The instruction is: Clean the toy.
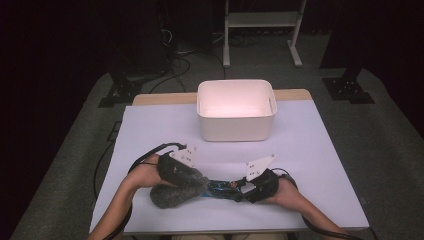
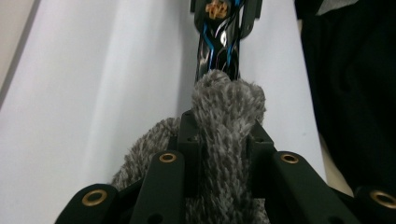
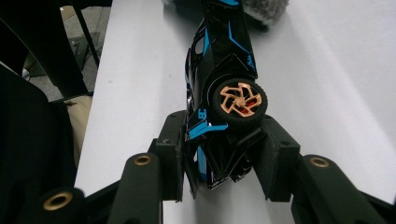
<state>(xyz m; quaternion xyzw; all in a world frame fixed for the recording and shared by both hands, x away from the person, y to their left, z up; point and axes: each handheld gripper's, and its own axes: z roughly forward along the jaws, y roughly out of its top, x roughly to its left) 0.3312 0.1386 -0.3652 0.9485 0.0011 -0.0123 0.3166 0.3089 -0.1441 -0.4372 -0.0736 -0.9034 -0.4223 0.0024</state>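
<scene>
While the left tool [image 2: 223, 140] pinches the grey furry cloth [image 2: 226, 107], the right tool [image 3: 224, 149] clamps the toy car [image 3: 219, 70].

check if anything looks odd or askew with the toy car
Yes: the toy car lies tipped on its side, one wheel facing up, its far end tucked into a grey fuzzy cover while both grippers clamp them.

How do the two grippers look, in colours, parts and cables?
Both the left gripper and the right gripper are black, each with a pale grey three-cornered plate on top and a black trailing cable. Their jaws carry brass-coloured rivets. The forearms are bare, without sleeves.
</scene>
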